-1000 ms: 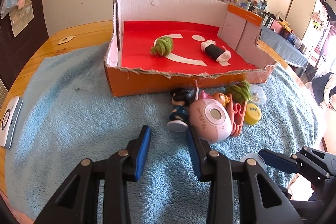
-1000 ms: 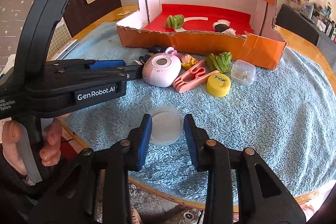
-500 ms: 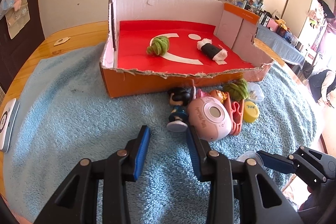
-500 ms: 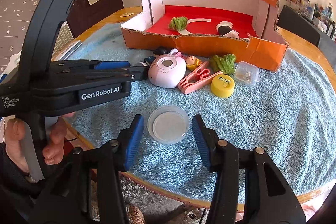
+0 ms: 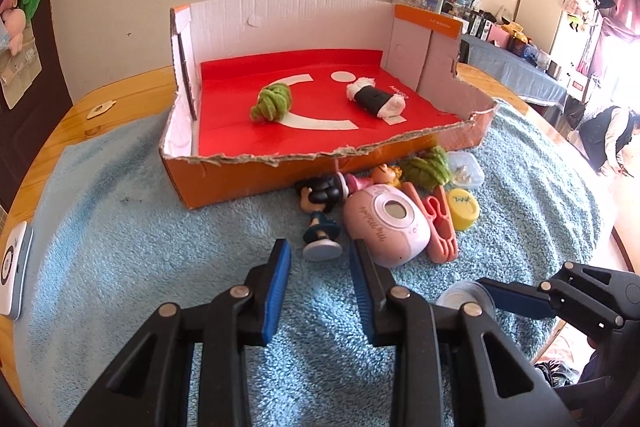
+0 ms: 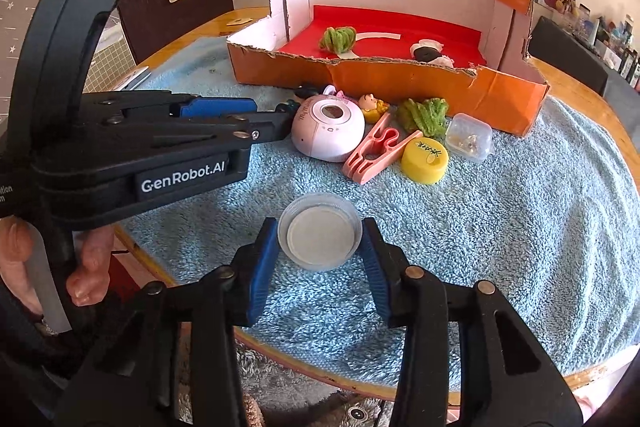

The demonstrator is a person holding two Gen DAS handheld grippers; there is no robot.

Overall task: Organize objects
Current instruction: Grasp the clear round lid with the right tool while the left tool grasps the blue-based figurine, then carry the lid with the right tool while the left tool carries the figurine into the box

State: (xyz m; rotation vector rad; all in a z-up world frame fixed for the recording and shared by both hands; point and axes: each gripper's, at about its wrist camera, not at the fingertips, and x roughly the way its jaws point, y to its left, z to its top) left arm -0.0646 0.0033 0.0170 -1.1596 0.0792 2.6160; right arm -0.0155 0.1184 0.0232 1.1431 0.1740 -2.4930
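Note:
An orange cardboard box with a red floor holds a green yarn knot and a black-and-white roll. In front of it lie a dark-haired figurine, a pink round device, a pink clip, a yellow cap, a second green yarn knot and a clear case. My left gripper is open just short of the figurine. My right gripper is open with its pads either side of a clear round lid lying on the towel.
A blue towel covers the round wooden table. A white device lies at the table's left edge. The table's near edge is just below the right gripper. The left gripper's body fills the left of the right wrist view.
My right gripper has opened wider and moved forward so the clear lid sits between its pads. My left gripper has moved closer to the figurine and box.

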